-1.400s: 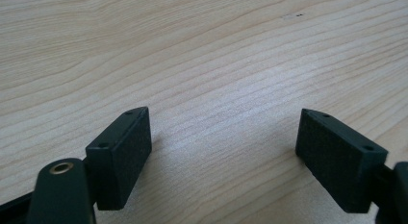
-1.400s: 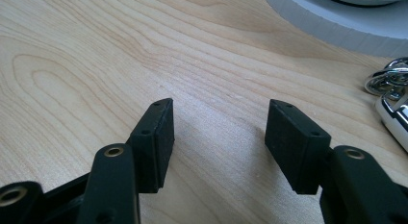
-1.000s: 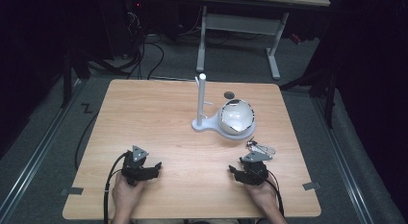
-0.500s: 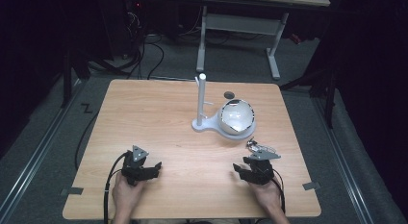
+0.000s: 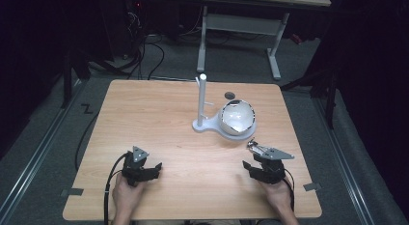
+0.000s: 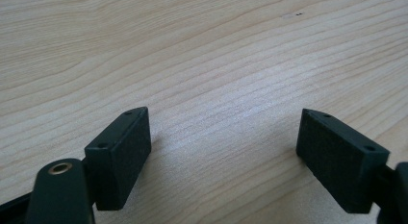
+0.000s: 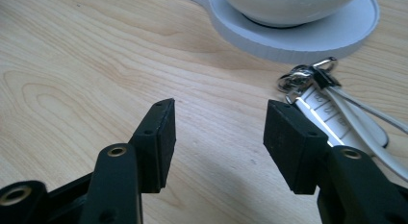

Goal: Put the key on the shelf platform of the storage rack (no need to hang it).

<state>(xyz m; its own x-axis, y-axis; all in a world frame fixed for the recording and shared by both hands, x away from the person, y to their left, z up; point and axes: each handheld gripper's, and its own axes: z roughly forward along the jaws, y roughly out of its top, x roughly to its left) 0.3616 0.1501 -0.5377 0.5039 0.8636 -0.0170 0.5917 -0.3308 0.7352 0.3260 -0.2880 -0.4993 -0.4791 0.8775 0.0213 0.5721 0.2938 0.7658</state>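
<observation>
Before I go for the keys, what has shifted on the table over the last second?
The right gripper has drifted slightly rightward and toward the person's edge, jaws open and empty, beside the metal key ring with its white strap. Nothing was gripped or released. The left gripper, the white stand with its upright post and the white bowl on it stayed put.

We see a pale, wavy-grained wooden table (image 5: 159, 114) carrying a white plastic stand (image 5: 205, 123) with a glossy white bowl (image 5: 237, 117), beside which lie silver-and-white keys (image 7: 327, 104) before our matte black right gripper (image 7: 219, 137).
</observation>
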